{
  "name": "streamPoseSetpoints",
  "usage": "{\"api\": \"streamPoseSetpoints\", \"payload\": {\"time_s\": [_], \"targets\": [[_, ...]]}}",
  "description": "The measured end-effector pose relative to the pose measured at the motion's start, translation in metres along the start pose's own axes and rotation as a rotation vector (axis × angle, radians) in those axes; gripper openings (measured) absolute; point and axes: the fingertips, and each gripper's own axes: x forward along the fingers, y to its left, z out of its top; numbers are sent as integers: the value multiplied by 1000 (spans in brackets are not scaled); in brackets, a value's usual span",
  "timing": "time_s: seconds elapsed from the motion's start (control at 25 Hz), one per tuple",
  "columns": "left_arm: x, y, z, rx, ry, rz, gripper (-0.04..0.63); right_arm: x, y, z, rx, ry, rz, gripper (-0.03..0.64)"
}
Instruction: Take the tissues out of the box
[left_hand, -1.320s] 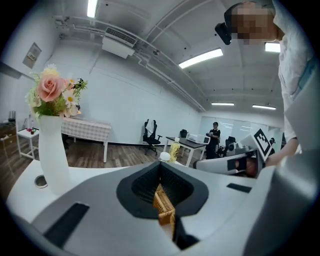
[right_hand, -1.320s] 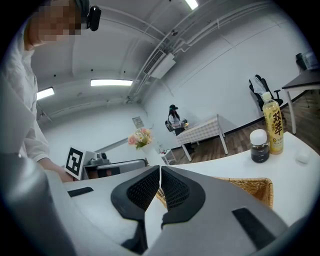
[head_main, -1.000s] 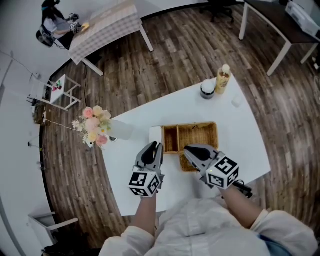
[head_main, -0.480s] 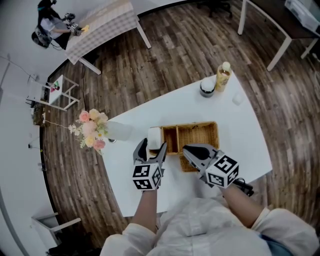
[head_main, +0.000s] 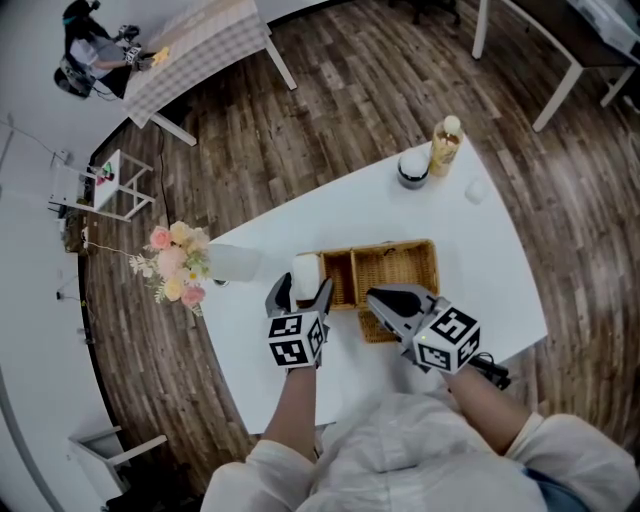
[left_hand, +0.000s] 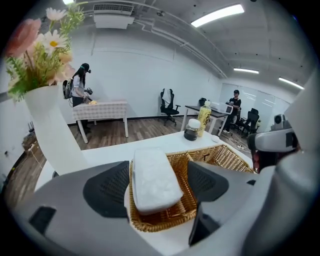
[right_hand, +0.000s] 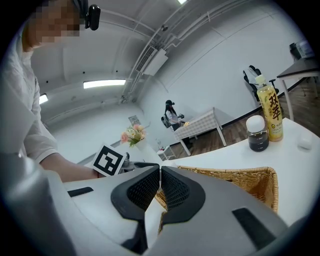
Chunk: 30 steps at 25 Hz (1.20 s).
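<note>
A white tissue pack (left_hand: 152, 180) lies across the narrow left compartment of the wicker basket (left_hand: 222, 157), resting on its rim. My left gripper (left_hand: 157, 186) straddles the pack; its jaws have just been opening, and both pads stand clear of the pack's sides. From the head view the pack (head_main: 306, 272) shows at the basket's (head_main: 400, 268) left end, between the left gripper's (head_main: 302, 292) spread fingers. My right gripper (head_main: 385, 300) hovers over the basket's near rim (right_hand: 240, 177). That right gripper (right_hand: 160, 184) is shut, pad against pad, with nothing seen between them.
A white vase of pink flowers (head_main: 175, 262) stands at the table's left, close to my left gripper. A yellow drink bottle (head_main: 445, 145) and a dark jar (head_main: 413, 172) stand at the far right corner of the white table (head_main: 470, 250). A person works at a distant checked table (head_main: 200, 45).
The left gripper's jaws went from shut to wide apart as it sank toward the basket; the white pack now lies between them. The right gripper stayed put.
</note>
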Motion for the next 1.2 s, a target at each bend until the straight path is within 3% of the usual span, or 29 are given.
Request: {"api": "streamPoseSetpoints", "payload": {"time_s": [0.4,0.8,0.92,1.12,1.2], "targets": [[11,8,-11,3,101,51,321,6,-12,-2,-3,23,-25,34],[12,12,-13,-7,138,86,260,11,-20,-26,2,131,-63,34],[12,11,-14,-22,151,84,252,16,-12,-43,-119,248,-46,34],[11,11,-13,-43,161,70,249,22,-1,-66,-513,503,-49,35],[10,12,-12,-49,159,67,249,22,0,-70,-609,575,-56,37]]}}
